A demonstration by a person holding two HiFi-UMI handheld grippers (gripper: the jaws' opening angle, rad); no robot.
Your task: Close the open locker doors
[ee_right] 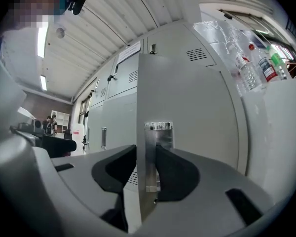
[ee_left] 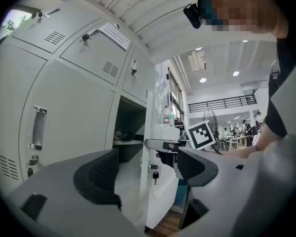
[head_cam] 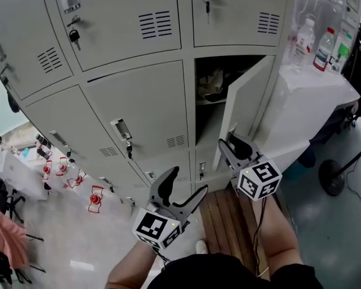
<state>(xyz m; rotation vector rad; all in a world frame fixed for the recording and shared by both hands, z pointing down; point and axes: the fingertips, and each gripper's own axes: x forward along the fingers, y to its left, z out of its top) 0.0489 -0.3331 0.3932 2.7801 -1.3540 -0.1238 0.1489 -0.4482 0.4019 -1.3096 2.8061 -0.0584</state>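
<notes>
Wears a black top (head_cam: 228, 274), forearms bare. Shows grey plastic bodies with curved black pads (head_cam: 166, 185) on the left gripper (head_cam: 188, 182) and the right gripper (head_cam: 234, 144). Bears on each a white cube (head_cam: 157, 227) with black square markers. Trails a thin black cable (head_cam: 259, 227) from the right one.

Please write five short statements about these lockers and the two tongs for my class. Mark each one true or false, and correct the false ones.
1. The right tongs are clamped on the edge of the open locker door. True.
2. The left tongs hold a key. False: they stand apart with nothing between them.
3. Every locker door in the head view is shut. False: one door stands open.
4. Bottles stand on the white box beside the lockers. True.
5. The open locker is bare inside. False: clutter lies on its shelf.
</notes>
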